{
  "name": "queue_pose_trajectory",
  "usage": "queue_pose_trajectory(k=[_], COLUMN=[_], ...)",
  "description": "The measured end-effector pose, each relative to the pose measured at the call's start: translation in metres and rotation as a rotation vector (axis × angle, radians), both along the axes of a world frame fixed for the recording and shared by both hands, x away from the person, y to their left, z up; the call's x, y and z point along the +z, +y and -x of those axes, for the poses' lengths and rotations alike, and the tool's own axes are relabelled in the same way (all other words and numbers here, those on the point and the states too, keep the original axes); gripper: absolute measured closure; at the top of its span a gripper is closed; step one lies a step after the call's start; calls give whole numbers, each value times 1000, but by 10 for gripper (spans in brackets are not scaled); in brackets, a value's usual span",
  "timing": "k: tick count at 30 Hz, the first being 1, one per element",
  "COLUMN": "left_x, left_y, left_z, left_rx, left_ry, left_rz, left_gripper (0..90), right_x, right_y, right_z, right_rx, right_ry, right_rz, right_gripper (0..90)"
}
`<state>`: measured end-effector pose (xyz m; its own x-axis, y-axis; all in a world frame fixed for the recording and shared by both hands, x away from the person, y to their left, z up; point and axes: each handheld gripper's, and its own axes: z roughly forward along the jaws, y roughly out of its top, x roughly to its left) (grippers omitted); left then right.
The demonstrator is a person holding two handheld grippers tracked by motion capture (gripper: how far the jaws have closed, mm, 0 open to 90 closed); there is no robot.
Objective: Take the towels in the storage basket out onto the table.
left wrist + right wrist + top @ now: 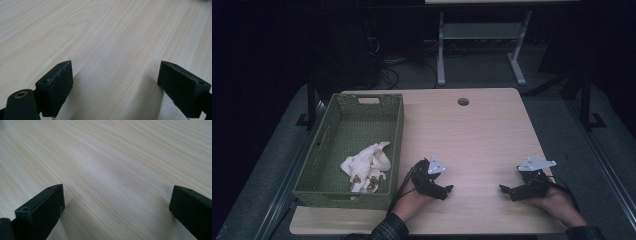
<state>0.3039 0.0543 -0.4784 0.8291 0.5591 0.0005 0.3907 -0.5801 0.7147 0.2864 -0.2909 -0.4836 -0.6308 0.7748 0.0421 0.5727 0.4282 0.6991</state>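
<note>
Crumpled cloth (366,171) in basket (327,150), beside left gripper (445,190).

Both hands rest low on the surface, the left black two-jaw gripper (447,189) and right black two-jaw gripper (503,189) pointing inward, jaws spread wide, holding nothing.

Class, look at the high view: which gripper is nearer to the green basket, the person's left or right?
Left. The left gripper rests on the table just beside the green basket, off its right wall. The right gripper sits farther along the table, well apart from it.
</note>
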Motion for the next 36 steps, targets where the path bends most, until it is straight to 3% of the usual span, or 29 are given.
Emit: queue_pose_trajectory(k=[9,20,36], left_x=[1,6,16], left_y=[-1,2,6], left_z=[-1,0,3], left_rx=[5,28,62], left_ry=[5,29,8], left_rz=[-4,-42,-40], left_gripper=[122,127,128], right_x=[0,0,0], right_y=[0,0,0], right_z=[-1,1,1], right_rx=[8,20,18], right_ry=[-3,3,3], right_rz=[3,4,2], right_gripper=[0,0,0])
